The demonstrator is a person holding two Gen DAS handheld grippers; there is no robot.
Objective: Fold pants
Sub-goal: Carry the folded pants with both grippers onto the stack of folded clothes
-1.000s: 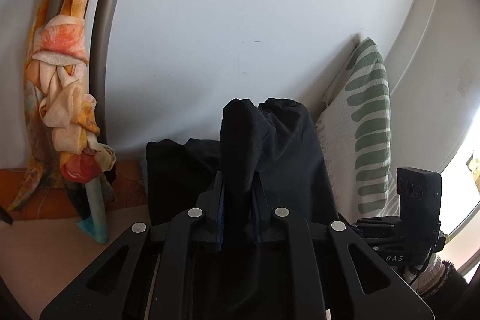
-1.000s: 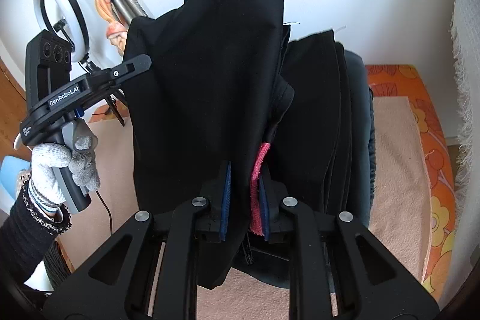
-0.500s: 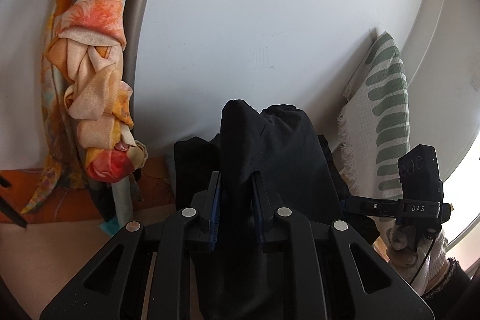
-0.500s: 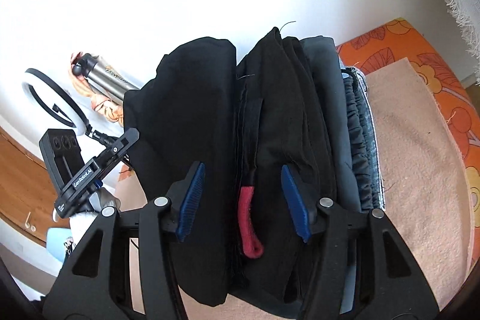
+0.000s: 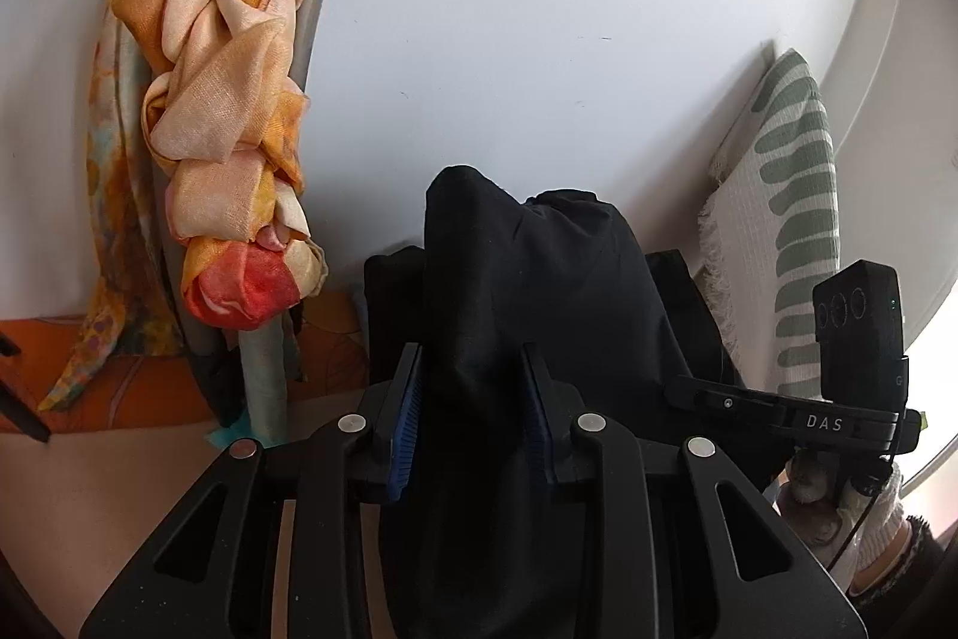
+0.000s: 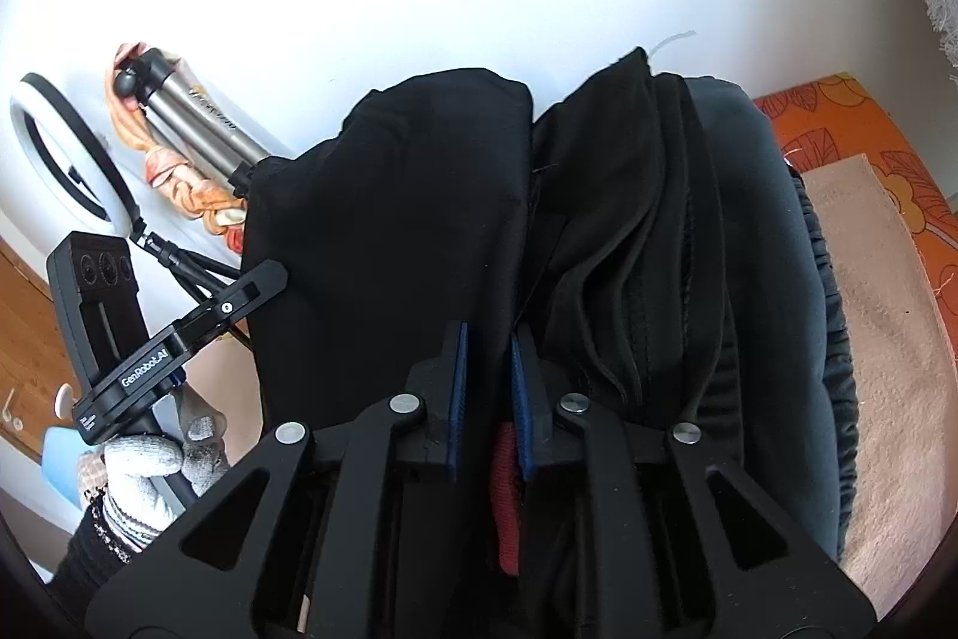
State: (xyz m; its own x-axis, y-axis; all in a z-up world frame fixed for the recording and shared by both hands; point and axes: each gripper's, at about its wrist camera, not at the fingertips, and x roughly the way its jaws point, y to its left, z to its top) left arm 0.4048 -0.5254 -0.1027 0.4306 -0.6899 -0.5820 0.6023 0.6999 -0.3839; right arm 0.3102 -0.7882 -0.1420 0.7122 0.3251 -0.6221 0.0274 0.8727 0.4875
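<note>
A knotted orange and peach scarf [image 5: 233, 124] hangs on a grey pole at far left, against a white wall [image 5: 539, 40]. Right of it, the left gripper [image 5: 473, 417] points at the wall, its blue-padded fingers [image 5: 406, 435] set partly apart with a bunched fold of the black pants [image 5: 527, 315] standing up between them; whether the pads press the cloth cannot be told. Further right stands a white cushion [image 5: 784, 232] with green stripes, and the other tool shows at the right edge.

From the right wrist, a ring light [image 6: 66, 160] and tripod [image 6: 197, 124] stand at left. The right gripper [image 6: 488, 399] has its fingers [image 6: 455, 399] narrow, pinching a fold of the pants [image 6: 407, 220], with a strip of red lining [image 6: 506, 501] below. The pants are heaped on a beige blanket [image 6: 886, 339] over an orange floral cover [image 6: 838, 112] at right.
</note>
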